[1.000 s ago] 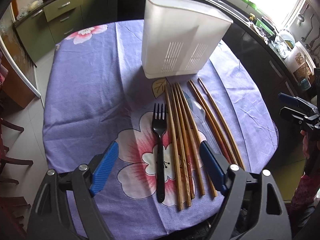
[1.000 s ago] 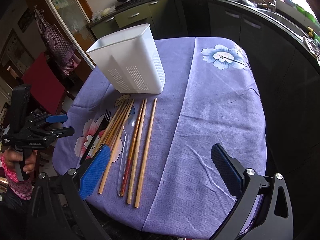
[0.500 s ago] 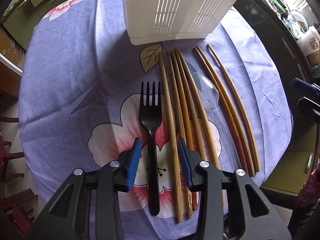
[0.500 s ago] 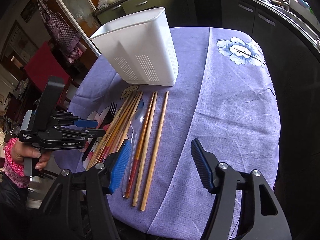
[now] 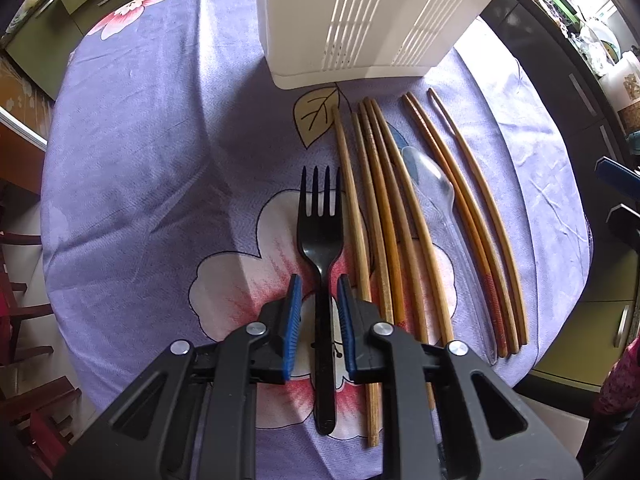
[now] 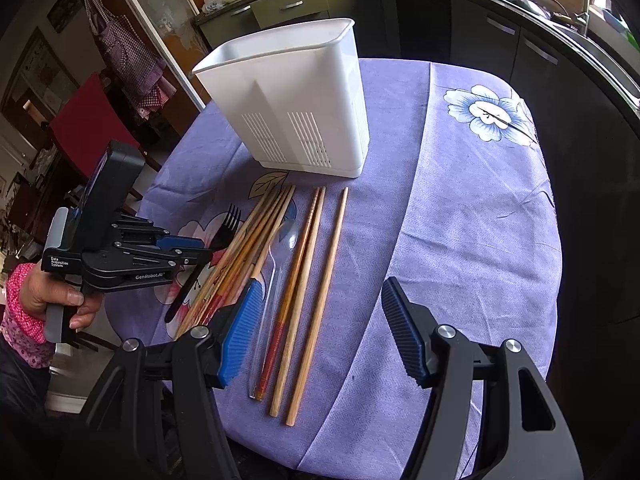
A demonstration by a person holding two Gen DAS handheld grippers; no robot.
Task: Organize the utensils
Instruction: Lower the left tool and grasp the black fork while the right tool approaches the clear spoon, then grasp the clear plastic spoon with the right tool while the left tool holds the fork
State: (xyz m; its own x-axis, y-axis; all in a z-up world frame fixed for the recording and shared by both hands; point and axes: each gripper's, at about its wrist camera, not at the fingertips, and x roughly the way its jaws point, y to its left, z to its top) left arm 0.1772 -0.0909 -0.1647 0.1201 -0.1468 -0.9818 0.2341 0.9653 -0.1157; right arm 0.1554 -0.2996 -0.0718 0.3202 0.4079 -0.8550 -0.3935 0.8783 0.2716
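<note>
The left tongs [image 5: 319,298] have their blue pads narrowed to either side of the black fork [image 5: 321,232] handle, with a thin gap showing on each side; whether they grip it yet cannot be told, and the fork lies flat on the tabletop [image 5: 152,128]. The right tongs [image 6: 320,332] hang wide and empty above the near edge, over the ends of the chopsticks.

Just right of the fork lies a bundle of four wooden chopsticks [image 5: 380,216], then a clear plastic spoon [image 5: 430,178], then three more chopsticks [image 5: 476,216], one of them lying a little apart on the right. All point toward the white utensil holder [image 6: 296,92] standing at the far side, upright, and nothing can be seen standing in it.

By this showing the sorting has hardly begun: every utensil is on the purple flowered cloth, and the fork looks to be first to go in.
</note>
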